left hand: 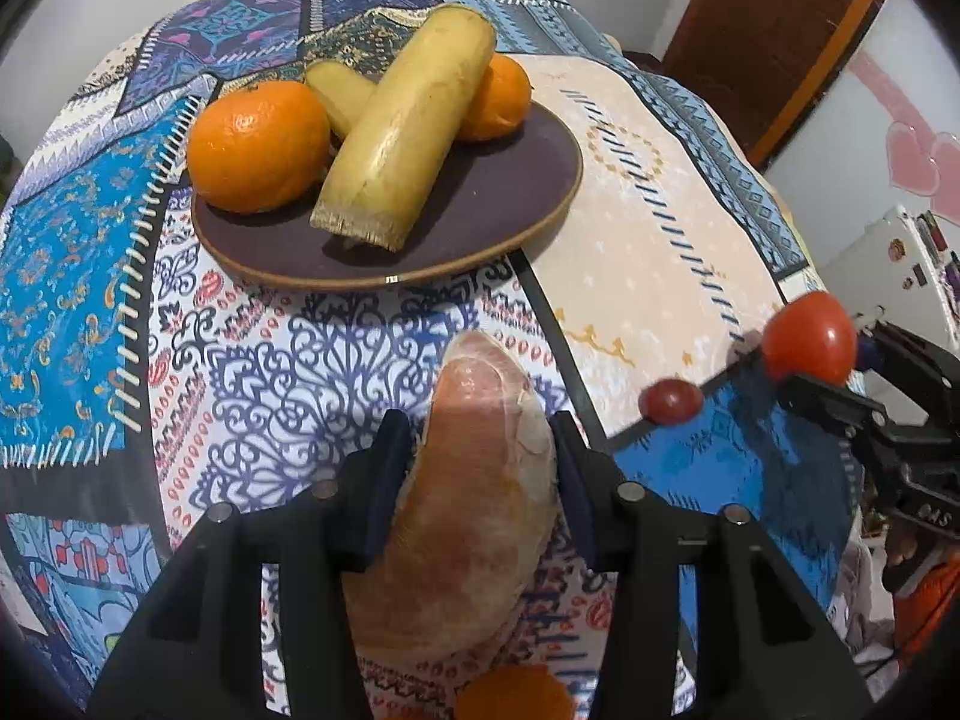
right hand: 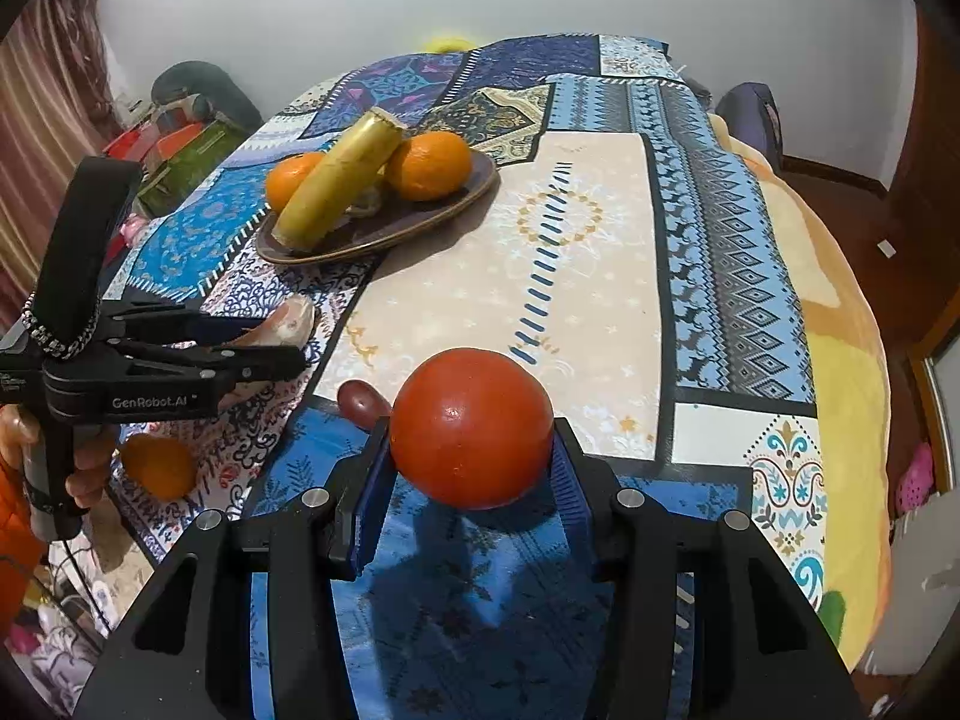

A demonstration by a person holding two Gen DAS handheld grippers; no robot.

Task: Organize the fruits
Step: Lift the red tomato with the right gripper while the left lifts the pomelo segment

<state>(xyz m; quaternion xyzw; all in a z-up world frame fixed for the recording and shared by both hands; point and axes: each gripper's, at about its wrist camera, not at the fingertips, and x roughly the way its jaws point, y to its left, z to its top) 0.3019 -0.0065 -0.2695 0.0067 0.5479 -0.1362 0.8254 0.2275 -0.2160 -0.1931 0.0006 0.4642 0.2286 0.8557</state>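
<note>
A pinkish peeled citrus wedge (left hand: 474,516) lies on the patterned cloth between the fingers of my left gripper (left hand: 480,426), whose pads press its two sides. In the right wrist view the same wedge (right hand: 294,318) pokes out past the left gripper (right hand: 282,336). My right gripper (right hand: 472,432) is shut on a red tomato (right hand: 471,429), held just above the cloth; that tomato (left hand: 810,336) also shows at the right of the left wrist view. Further back, a dark plate (left hand: 510,228) holds two oranges (left hand: 258,144) and a thick yellow stalk piece (left hand: 408,132).
A small dark red fruit (right hand: 360,399) lies on the cloth just left of the tomato. A loose orange (right hand: 159,465) sits near the cloth's left front edge. Boxes and clutter (right hand: 174,150) stand beyond the left edge, and a yellow blanket (right hand: 840,360) borders the right.
</note>
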